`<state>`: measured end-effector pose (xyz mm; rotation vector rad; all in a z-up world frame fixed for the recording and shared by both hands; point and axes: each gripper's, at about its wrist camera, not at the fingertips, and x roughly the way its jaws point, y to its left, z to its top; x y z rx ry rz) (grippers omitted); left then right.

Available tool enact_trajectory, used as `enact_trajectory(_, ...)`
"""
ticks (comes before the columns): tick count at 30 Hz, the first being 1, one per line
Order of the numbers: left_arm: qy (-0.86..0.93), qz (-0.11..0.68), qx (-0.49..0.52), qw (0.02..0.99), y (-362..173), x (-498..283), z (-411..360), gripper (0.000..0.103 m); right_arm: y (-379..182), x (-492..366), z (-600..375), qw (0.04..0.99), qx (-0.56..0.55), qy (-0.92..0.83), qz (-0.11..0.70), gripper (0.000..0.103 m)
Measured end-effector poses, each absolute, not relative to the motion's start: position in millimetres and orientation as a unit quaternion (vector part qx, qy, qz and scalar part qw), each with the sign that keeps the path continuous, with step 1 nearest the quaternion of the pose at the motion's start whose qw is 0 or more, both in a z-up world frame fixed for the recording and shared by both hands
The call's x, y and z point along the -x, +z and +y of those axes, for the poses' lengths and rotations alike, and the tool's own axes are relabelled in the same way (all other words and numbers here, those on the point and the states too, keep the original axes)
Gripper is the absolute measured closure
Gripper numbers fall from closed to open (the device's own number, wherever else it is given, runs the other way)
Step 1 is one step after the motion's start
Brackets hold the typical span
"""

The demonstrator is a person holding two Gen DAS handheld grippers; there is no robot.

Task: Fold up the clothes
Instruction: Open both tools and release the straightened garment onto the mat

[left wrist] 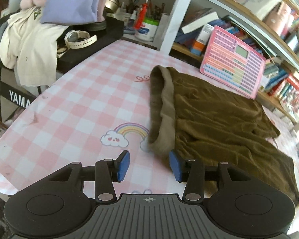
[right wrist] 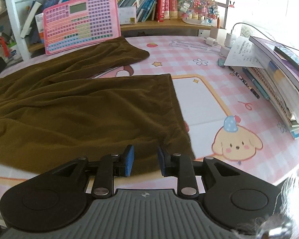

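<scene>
**Brown garment spread on a pink checked worktop, both grippers released at its near edge**

Pink and white checks cover the worktop [left wrist: 85, 91], printed with a rainbow and cloud [left wrist: 122, 136] on your left side and a cartoon puppy [right wrist: 236, 141] on your right. Bookshelves [right wrist: 149, 2] packed with books run along the back, and a pink keyboard-style toy board [right wrist: 81, 22] leans against them.

Your task item, an olive-brown garment [right wrist: 79, 107] that looks like shorts or trousers, lies rumpled across the middle of the worktop. Its waistband [left wrist: 166, 109], with a paler lining turned outward, points toward your left side. Two leg sections reach toward the right; the nearer one ends in a straight hem [right wrist: 174, 97].

Your left gripper [left wrist: 149, 166] hovers low near the front edge of the worktop, its blue-padded jaws spread apart with nothing between them. The waistband's near corner lies just ahead of the gripper's right pad [left wrist: 175, 167], very close; you cannot tell whether they touch.

Your right gripper [right wrist: 145, 160] is also released, jaws apart. The near corner of the leg hem lies directly under and between its pads, but the pads are not pressed onto the cloth.

Off to the far left, a cream garment [left wrist: 29, 47] drapes over a dark keyboard stand, with a lilac cloth [left wrist: 71, 2] above it and a white wristwatch [left wrist: 79, 38] nearby. On the far right, a stack of books [right wrist: 279, 75] and some pens [right wrist: 249, 83] sit on the worktop.
</scene>
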<state>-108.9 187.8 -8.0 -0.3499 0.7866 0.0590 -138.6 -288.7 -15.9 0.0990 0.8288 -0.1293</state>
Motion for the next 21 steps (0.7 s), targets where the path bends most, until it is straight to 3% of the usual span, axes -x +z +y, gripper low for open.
enact_trajectory(12,-0.025,0.386,0.128,0.913,-5,139,164,0.056,-11,185,-275,0.911,-0.061,-0.08,0.399,0.064)
enact_trajectory(14,-0.04,0.381,0.103,0.918,-3,141,151,0.048,-9,192,-274,0.912,-0.059,-0.083,0.398,0.056)
enact_trajectory(16,-0.055,0.375,0.084,0.922,1,142,139,0.044,-8,198,-272,0.913,-0.056,-0.086,0.396,0.036)
enact_trajectory(21,-0.062,0.364,0.043,0.928,8,142,116,0.013,-3,208,-278,0.913,-0.054,-0.1,0.391,0.02)
